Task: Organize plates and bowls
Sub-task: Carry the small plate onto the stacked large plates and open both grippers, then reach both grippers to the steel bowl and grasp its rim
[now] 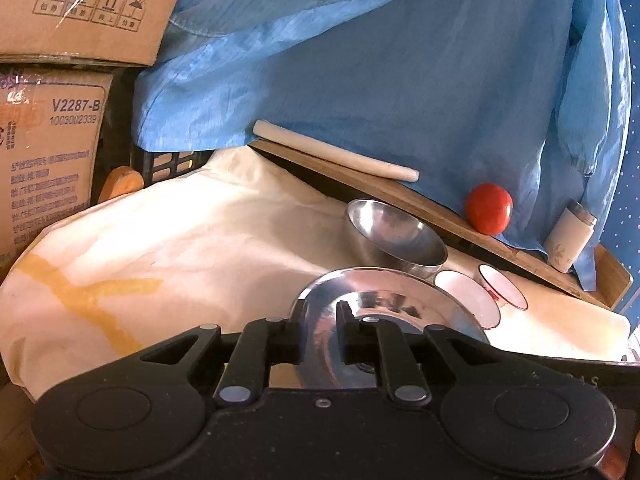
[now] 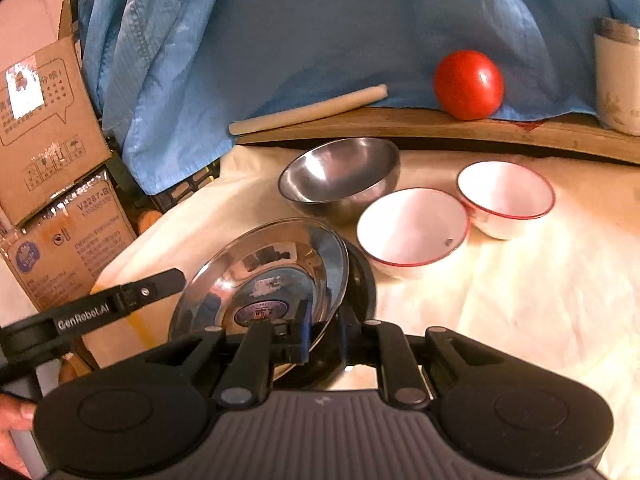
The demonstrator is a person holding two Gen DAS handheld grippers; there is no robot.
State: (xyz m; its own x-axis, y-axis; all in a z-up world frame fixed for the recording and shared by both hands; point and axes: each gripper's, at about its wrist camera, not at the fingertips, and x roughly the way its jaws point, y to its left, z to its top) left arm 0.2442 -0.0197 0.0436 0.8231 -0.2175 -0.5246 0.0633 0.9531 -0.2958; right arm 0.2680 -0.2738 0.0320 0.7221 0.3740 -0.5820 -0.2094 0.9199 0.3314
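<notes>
Currently: steel plate (image 2: 264, 272), tilted, rim pinched by right gripper (image 2: 320, 340) at its near edge; a darker dish (image 2: 362, 276) sits just behind it. Left gripper (image 1: 320, 336) nips the same plate's (image 1: 384, 300) left rim, jaws nearly together. Steel bowl (image 2: 340, 176) lies directly beyond the plate; two white red-rimmed bowls (image 2: 412, 228) (image 2: 506, 196) stand right of it, toward the tablecloth's (image 2: 520, 300) far edge.
</notes>
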